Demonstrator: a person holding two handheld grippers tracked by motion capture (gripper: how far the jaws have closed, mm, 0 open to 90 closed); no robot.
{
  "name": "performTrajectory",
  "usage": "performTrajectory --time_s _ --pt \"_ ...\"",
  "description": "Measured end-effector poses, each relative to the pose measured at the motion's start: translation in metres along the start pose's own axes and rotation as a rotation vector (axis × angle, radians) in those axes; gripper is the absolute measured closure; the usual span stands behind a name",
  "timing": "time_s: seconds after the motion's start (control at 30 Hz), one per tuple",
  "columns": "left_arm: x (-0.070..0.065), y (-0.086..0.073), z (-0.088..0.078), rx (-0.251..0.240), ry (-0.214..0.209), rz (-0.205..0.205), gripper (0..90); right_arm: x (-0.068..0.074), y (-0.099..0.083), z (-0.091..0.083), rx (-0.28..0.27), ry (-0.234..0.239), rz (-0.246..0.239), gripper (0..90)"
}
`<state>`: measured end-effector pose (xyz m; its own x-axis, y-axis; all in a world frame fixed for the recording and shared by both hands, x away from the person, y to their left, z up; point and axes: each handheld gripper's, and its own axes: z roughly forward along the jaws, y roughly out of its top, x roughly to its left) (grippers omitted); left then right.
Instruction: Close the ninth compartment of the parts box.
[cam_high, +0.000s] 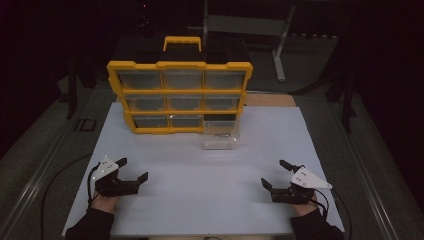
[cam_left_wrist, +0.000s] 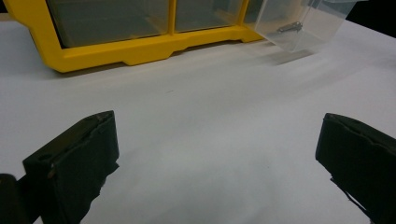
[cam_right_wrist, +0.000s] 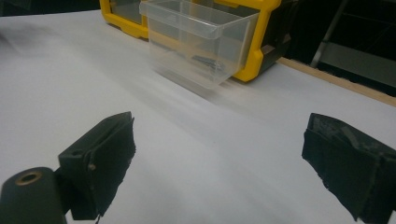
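A yellow organizer (cam_high: 180, 95) with several clear drawers stands upright at the back of the white board (cam_high: 210, 175). Its bottom right drawer (cam_high: 220, 135) is pulled out onto the board, and small metal parts (cam_left_wrist: 289, 27) lie inside it. The same clear drawer (cam_right_wrist: 198, 42) juts from the yellow frame (cam_right_wrist: 252, 56) in the right gripper view. My left gripper (cam_high: 134, 170) rests near the front left of the board, jaws wide apart, nothing between them. My right gripper (cam_high: 276, 174) sits at the front right, also open and empty. Both are well short of the organizer (cam_left_wrist: 130, 46).
A black box with a yellow handle (cam_high: 182, 42) stands behind the organizer. A grey metal stand (cam_high: 280, 50) is farther back on the dark floor. A wooden strip (cam_high: 270, 100) lies at the board's far right edge. Cables (cam_high: 60, 175) trail off both grippers.
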<state>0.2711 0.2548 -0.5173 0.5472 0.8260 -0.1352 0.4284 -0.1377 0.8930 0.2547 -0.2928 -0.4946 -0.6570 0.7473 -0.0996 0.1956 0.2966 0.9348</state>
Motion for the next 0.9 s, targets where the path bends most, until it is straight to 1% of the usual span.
performTrajectory --time_s 0.17,0.27,0.37,0.47,0.6,0.67,0.83,0.9 --pt "0.0004 0.0004 -0.0009 -0.008 -0.006 -0.009 0.0 0.0003 0.0001 0.0002 0.001 0.0 -0.001 9.3" --pt "-0.0003 0.0005 -0.0005 -0.006 -0.005 -0.002 0.0 0.0004 -0.0001 0.0002 0.002 -0.001 0.0 9.4" --pt "0.0002 0.0006 0.0 -0.008 -0.008 -0.009 0.0 0.0004 0.0005 -0.0003 0.002 -0.003 0.001 9.3" --pt "0.0005 0.0013 -0.0002 -0.012 -0.012 -0.01 0.0 0.0005 0.0002 -0.0004 0.002 -0.001 -0.004 9.4" --pt "-0.0001 0.0021 -0.0002 -0.016 -0.014 -0.008 0.0 0.001 -0.0004 -0.0009 0.004 0.0 0.003 9.4" --pt "-0.0005 0.002 0.0 -0.009 -0.013 -0.001 0.0 0.0013 0.0004 -0.0018 0.001 -0.003 0.005 9.4" --pt "0.0002 0.0024 -0.0015 -0.021 -0.023 -0.011 0.0 0.0016 0.0027 -0.0034 -0.005 -0.007 0.006 9.4" --pt "-0.0001 0.0023 -0.0015 -0.02 -0.024 -0.01 0.0 0.0019 0.0044 -0.0042 0.003 -0.016 0.005 9.4"
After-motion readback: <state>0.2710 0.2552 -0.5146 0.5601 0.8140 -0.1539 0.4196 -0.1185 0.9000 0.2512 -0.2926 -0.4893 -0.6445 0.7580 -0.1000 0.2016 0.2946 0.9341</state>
